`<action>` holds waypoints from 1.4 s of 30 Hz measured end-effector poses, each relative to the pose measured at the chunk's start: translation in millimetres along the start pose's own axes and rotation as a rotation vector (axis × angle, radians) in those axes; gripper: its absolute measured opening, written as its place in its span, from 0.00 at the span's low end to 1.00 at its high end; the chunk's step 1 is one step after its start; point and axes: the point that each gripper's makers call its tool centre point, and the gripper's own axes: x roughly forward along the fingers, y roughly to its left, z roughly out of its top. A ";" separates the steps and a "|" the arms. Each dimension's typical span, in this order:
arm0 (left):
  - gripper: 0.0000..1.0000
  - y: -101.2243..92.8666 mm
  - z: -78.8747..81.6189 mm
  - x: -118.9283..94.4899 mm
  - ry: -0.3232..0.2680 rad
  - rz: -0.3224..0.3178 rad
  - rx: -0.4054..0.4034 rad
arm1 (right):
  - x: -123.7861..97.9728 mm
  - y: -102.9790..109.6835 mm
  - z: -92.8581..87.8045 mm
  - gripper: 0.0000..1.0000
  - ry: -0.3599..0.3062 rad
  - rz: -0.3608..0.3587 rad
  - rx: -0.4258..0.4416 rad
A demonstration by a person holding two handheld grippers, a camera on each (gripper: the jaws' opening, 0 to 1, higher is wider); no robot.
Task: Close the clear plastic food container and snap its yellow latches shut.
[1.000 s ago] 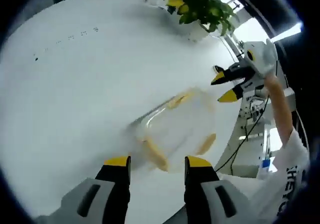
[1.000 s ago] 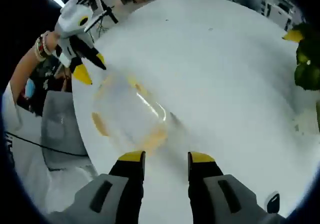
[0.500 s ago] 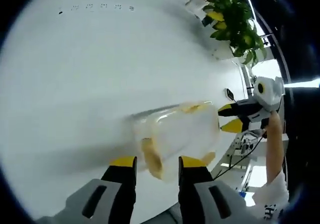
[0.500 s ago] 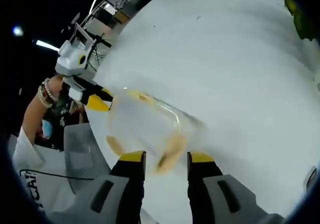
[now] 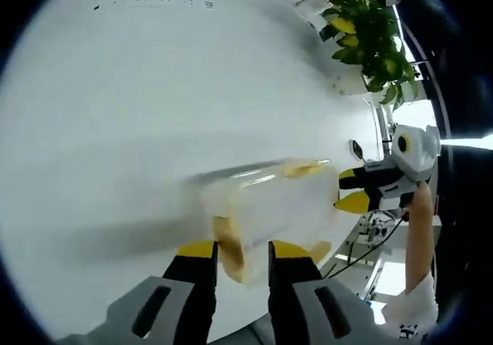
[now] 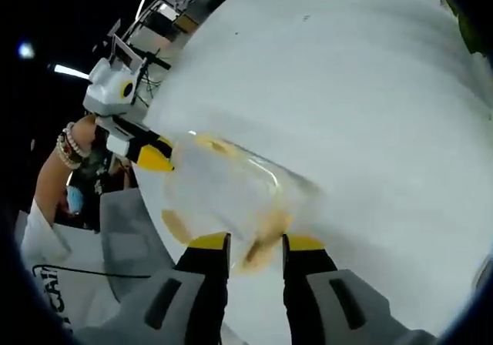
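The clear plastic container lies on the white table near its edge, lid on. In the left gripper view my left gripper has its jaws drawn in around a yellow latch at the container's near end. My right gripper shows at the far end. In the right gripper view the container runs away from my right gripper, whose jaws close around another yellow latch. The left gripper is at the opposite end. More yellow latches sit on the long sides.
A potted green plant stands at the far side of the table. The table edge runs just behind the container, with a grey chair and cables beyond it. A person's forearm with a bracelet holds the left gripper.
Both grippers have moved in to the container's two ends, and each pair of jaws has narrowed around an end latch. The container has stayed put.
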 end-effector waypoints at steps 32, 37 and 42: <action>0.10 1.8 -0.3 -0.7 0.038 -0.009 -0.032 | 2.9 1.7 0.9 0.21 0.008 0.001 0.012; 0.09 1.8 -0.8 -0.6 0.029 -0.011 -0.046 | 3.5 2.4 1.3 0.21 0.010 0.000 0.016; 0.09 2.1 -0.8 -0.6 0.019 -0.014 -0.058 | 3.6 2.5 1.3 0.21 0.013 -0.003 0.018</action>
